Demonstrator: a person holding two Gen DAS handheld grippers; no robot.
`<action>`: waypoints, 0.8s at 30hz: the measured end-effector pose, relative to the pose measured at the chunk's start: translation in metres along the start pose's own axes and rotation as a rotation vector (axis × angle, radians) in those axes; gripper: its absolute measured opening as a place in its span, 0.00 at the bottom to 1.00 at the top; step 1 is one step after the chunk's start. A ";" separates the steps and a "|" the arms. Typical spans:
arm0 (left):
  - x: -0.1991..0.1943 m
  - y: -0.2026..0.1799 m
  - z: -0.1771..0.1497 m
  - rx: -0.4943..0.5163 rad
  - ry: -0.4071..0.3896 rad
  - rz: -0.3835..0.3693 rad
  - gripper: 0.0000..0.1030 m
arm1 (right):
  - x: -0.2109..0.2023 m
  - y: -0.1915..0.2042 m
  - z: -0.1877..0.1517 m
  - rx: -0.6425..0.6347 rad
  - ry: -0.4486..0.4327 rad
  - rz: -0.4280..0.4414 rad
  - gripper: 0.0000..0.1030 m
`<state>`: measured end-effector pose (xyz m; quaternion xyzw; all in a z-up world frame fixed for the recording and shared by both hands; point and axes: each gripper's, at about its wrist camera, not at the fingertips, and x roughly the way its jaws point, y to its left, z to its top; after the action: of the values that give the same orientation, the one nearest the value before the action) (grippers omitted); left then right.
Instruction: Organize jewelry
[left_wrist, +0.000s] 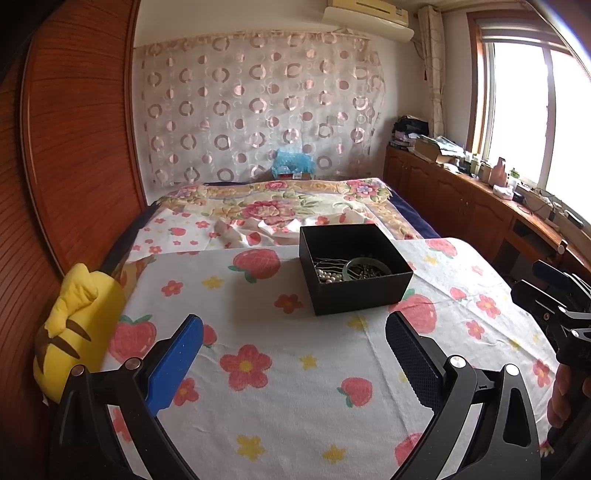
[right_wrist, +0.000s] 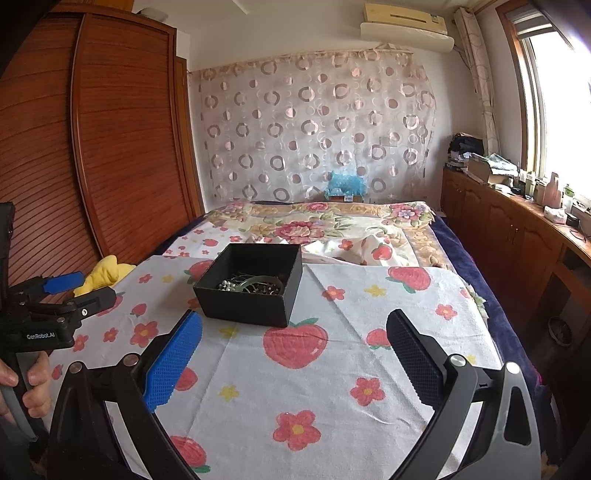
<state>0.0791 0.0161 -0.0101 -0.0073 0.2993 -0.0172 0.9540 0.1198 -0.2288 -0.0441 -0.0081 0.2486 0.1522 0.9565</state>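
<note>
Box (left_wrist: 360, 291): matt black card. Cloth (left_wrist: 295, 369): soft woven cotton, printed, slightly creased. Beads (left_wrist: 328, 277): glossy, pearl-like. Wardrobe (right_wrist: 122, 129): polished, ribbed wood. Left tool (left_wrist: 293, 347) pads (left_wrist: 177, 363): textured blue and black rubber; frame matt black plastic, metal pins.

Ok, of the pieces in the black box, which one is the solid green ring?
The green bangle, lying among the tangle inside the black box. It is one smooth pale-green hoop; the pearl strand beside it is beads, the rest dark and tangled.

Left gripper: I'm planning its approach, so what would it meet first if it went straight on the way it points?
Probably the black jewelry box, slightly right of the line between the open left gripper fingers. Only strawberry-print cloth lies before it; depth is uncertain.
</note>
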 end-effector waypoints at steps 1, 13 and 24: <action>0.000 -0.001 0.000 0.001 0.000 -0.001 0.93 | 0.000 0.000 0.000 -0.001 -0.001 -0.002 0.98; -0.007 -0.002 0.001 0.002 -0.014 -0.002 0.93 | -0.003 0.003 0.003 0.000 -0.005 -0.010 0.98; -0.008 -0.002 0.002 0.006 -0.017 -0.004 0.93 | -0.008 0.006 0.004 0.001 -0.012 -0.015 0.98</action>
<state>0.0731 0.0142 -0.0039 -0.0051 0.2909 -0.0198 0.9565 0.1131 -0.2245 -0.0369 -0.0086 0.2428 0.1449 0.9591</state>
